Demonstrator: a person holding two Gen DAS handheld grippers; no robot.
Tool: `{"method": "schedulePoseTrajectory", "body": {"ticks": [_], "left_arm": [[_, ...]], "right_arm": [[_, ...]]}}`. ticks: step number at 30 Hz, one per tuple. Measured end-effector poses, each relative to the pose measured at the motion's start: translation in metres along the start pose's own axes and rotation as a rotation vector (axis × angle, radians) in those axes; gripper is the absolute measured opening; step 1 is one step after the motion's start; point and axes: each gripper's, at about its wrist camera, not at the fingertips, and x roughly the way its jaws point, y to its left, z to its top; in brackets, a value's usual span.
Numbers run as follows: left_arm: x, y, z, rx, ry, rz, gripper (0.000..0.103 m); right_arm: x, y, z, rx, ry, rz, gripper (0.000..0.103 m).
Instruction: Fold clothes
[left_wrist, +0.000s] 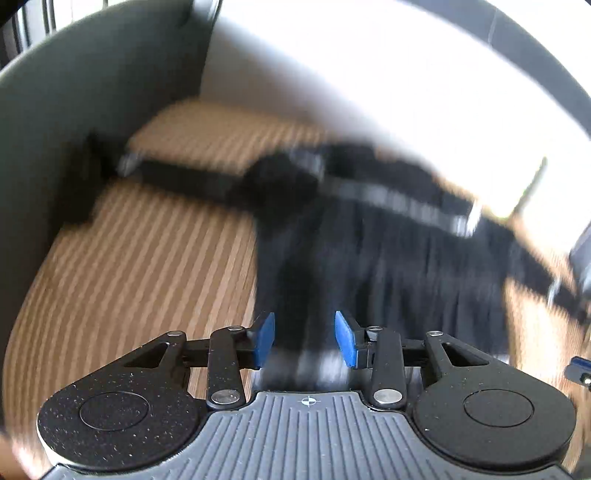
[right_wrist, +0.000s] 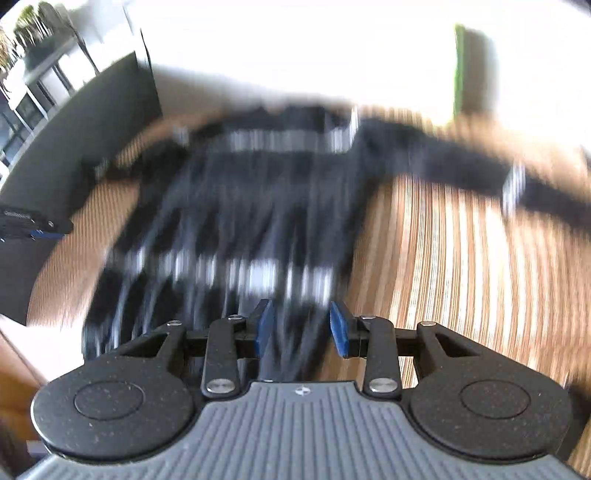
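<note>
Black knit sweater (right_wrist: 258, 192) with pale stripes lies spread on the slatted wooden table (right_wrist: 461, 258), ahead of and beneath the released left gripper (left_wrist: 304, 339) and right gripper (right_wrist: 302, 326); its outstretched sleeve (right_wrist: 461, 170) may skew any fold begun unevenly.

We see a dark knitted sweater (right_wrist: 258, 192), soft matt cloth with pale bands, lying on a striped wood-grain worktop (right_wrist: 461, 258). Each hand-held gripper (left_wrist: 304, 341) (right_wrist: 301, 326) looks like matt, speckled black plastic with shiny metal pins, ribbed grey housing and blue rubbery pads (left_wrist: 345, 339).
</note>
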Motion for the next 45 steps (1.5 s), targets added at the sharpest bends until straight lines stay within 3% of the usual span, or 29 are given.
{"method": "schedulePoseTrajectory", "body": {"ticks": [3, 8, 15, 18, 21, 26, 28, 39, 40, 41, 42, 43, 44, 45], "left_arm": [[0.027, -0.004, 0.049, 0.023, -0.053, -0.026, 0.053], [0.085, -0.020, 0.119, 0.129, -0.066, -0.043, 0.061], [0.183, -0.042, 0.185, 0.251, -0.011, 0.051, 0.063], [0.222, -0.049, 0.199, 0.267, 0.052, 0.035, 0.063], [0.255, -0.062, 0.201, 0.344, 0.105, 0.032, 0.064], [0.294, -0.073, 0.204, 0.385, 0.148, 0.034, 0.064], [0.304, -0.074, 0.207, 0.379, 0.156, 0.017, 0.064], [0.351, -0.081, 0.215, 0.426, 0.205, -0.047, 0.069], [0.352, -0.080, 0.215, 0.420, 0.203, -0.056, 0.067], [0.352, -0.080, 0.215, 0.417, 0.204, -0.069, 0.043], [0.350, -0.080, 0.215, 0.417, 0.207, -0.087, 0.028], [0.348, -0.080, 0.215, 0.418, 0.210, -0.107, 0.004], [0.344, -0.082, 0.215, 0.424, 0.196, -0.114, 0.004], [0.338, -0.085, 0.215, 0.432, 0.164, -0.112, 0.003]], "right_arm": [[0.013, 0.000, 0.055, -0.028, -0.092, -0.010, 0.044], [0.050, -0.003, 0.133, -0.095, -0.154, 0.014, 0.050], [0.135, -0.026, 0.201, -0.156, -0.176, 0.063, 0.050], [0.176, -0.038, 0.222, -0.167, -0.165, 0.079, 0.050], [0.213, -0.047, 0.239, -0.166, -0.149, 0.094, 0.051], [0.278, -0.053, 0.253, -0.188, -0.071, 0.108, 0.052], [0.300, -0.055, 0.256, -0.195, -0.045, 0.113, 0.057], [0.367, -0.063, 0.269, -0.202, 0.053, 0.137, 0.061], [0.370, -0.065, 0.268, -0.201, 0.059, 0.139, 0.062], [0.373, -0.067, 0.268, -0.196, 0.065, 0.144, 0.062], [0.374, -0.070, 0.267, -0.182, 0.066, 0.154, 0.062], [0.374, -0.072, 0.267, -0.165, 0.074, 0.167, 0.054], [0.373, -0.074, 0.268, -0.145, 0.090, 0.187, 0.045], [0.371, -0.075, 0.269, -0.131, 0.099, 0.212, 0.018]]}}
